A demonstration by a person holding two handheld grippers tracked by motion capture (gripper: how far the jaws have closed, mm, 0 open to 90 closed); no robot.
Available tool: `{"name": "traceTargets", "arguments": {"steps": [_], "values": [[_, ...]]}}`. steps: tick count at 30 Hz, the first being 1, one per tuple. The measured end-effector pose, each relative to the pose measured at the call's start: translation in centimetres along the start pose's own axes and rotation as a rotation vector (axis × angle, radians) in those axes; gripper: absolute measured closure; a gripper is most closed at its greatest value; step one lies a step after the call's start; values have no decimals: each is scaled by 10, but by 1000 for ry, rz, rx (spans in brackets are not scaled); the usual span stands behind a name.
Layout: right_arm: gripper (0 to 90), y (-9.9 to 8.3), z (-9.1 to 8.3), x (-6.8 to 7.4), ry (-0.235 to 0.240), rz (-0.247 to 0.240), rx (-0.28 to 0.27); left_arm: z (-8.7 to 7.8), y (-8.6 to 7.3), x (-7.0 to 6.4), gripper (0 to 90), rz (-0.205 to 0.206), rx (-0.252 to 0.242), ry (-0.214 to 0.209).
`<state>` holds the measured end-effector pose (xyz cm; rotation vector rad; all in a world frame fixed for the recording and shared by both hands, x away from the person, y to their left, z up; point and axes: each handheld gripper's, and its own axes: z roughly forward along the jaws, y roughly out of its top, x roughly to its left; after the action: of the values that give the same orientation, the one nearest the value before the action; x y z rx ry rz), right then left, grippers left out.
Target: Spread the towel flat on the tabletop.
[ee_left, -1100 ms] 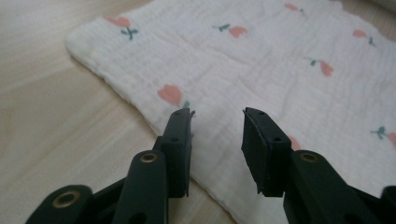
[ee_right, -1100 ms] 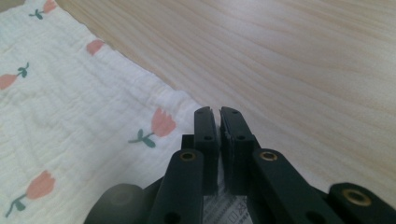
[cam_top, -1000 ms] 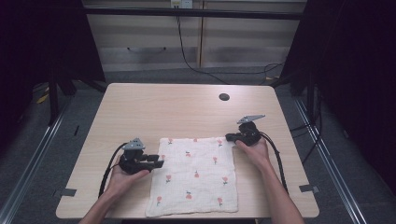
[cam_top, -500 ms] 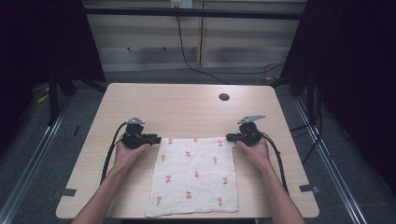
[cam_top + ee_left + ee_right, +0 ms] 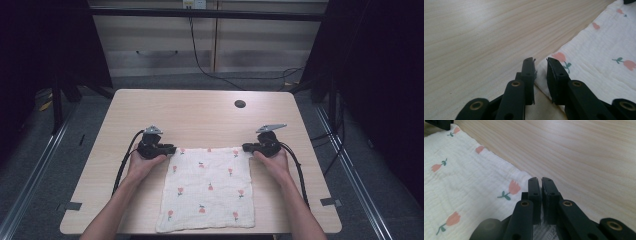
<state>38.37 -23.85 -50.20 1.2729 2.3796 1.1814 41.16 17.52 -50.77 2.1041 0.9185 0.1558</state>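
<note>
High view: the cloth (image 5: 209, 189) lies flat on the desk (image 5: 200, 117). Left claw (image 5: 169, 148) sits at its far left corner, jaws slightly apart over the edge. Right claw (image 5: 247, 146) is clamped on the far right corner.

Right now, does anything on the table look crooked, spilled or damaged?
Nothing stands out. The flowered cloth lies flat and nearly square on the table, with the left gripper and right gripper at its far corners.
</note>
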Motion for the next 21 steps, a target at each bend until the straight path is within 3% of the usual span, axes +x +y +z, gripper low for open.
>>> {"name": "traceTargets", "arguments": {"steps": [4,6,11,15,21], "values": [[869,0,-2,-1,2,4,-3,1,1,-8,779,59,13,29],[868,0,-2,-1,-2,3,-7,3,1,-12,827,63,15,33],[869,1,-2,0,6,5,-8,3,2,-7,867,-19,11,7],[869,4,-5,-1,6,0,-21,0,0,-4,867,-50,3,-3],[869,7,-15,-2,18,14,-61,-15,4,0,868,-71,-56,-36]]}}
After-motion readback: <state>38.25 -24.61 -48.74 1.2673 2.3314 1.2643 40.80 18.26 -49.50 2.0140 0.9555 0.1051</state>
